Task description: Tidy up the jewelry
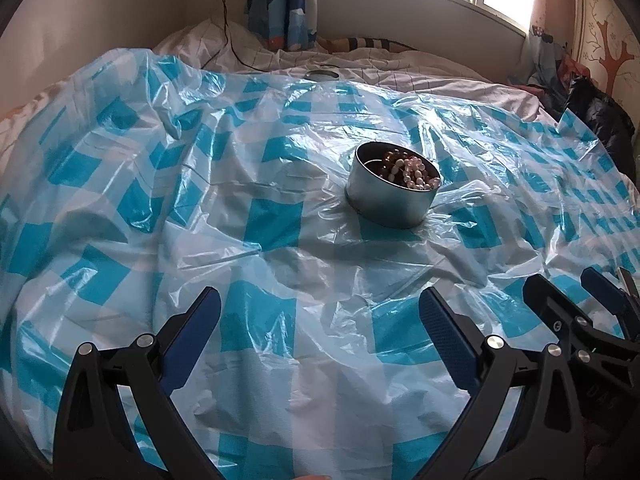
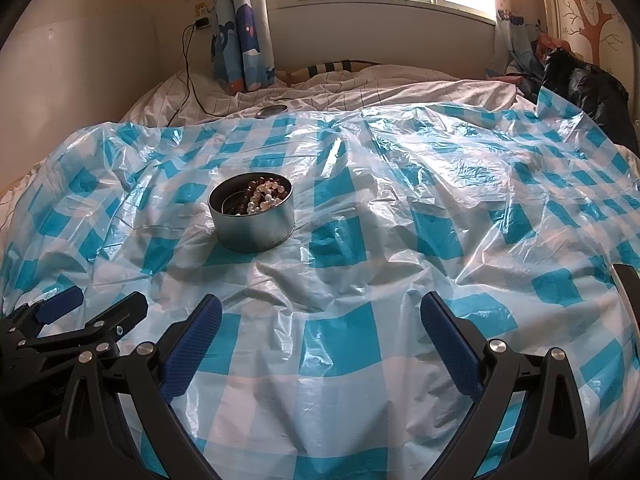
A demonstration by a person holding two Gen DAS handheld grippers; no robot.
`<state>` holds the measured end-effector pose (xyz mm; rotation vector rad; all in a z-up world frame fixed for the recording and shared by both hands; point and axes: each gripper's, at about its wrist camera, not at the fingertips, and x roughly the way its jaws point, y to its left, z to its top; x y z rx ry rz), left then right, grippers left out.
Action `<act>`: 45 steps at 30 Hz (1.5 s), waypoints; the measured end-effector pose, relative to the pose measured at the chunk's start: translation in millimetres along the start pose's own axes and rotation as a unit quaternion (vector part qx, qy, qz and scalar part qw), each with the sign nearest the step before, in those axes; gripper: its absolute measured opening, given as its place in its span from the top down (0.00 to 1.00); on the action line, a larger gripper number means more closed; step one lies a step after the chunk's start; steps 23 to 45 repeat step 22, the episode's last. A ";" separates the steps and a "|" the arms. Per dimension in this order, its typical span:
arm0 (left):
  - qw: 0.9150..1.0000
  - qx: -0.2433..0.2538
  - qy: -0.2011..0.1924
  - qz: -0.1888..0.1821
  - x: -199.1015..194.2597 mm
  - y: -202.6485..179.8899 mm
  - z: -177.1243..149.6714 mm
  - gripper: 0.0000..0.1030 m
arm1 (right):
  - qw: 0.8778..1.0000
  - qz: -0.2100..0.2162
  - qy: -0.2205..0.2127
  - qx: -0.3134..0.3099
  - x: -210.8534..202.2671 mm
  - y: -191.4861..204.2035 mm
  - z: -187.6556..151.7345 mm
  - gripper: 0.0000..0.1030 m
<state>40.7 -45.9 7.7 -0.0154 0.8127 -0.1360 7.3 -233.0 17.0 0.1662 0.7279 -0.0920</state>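
Where plastic sheet (image 1: 280, 208) crumples, bead-filled tin (image 1: 390, 196), both grippers (image 1: 320, 320) (image 2: 320, 320) wide, empty, well short.

A tin (image 1: 390, 192) is sitting on a plastic sheet (image 1: 248, 240) that is lying over a bed (image 1: 400, 68). Beads (image 1: 408, 168) are lying inside the tin. A lid (image 1: 321, 75) is resting behind the sheet's far edge, and a bag (image 2: 584, 84) is lying at the far right.

beaded jewelry (image 1: 408, 170) in tin (image 1: 390, 200), gripper (image 1: 320, 328) open
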 end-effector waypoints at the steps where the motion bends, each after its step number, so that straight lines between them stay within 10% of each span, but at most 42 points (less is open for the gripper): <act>1: 1.000 0.000 0.001 0.000 0.0 -2.0 -0.2 0.08 | 1.000 0.000 0.000 0.000 0.1 0.2 0.0 0.07; 45: 1.000 -0.014 0.015 -0.011 -1.1 2.0 0.8 0.08 | 1.000 -0.019 -0.001 -0.012 -1.1 -1.4 2.4 0.07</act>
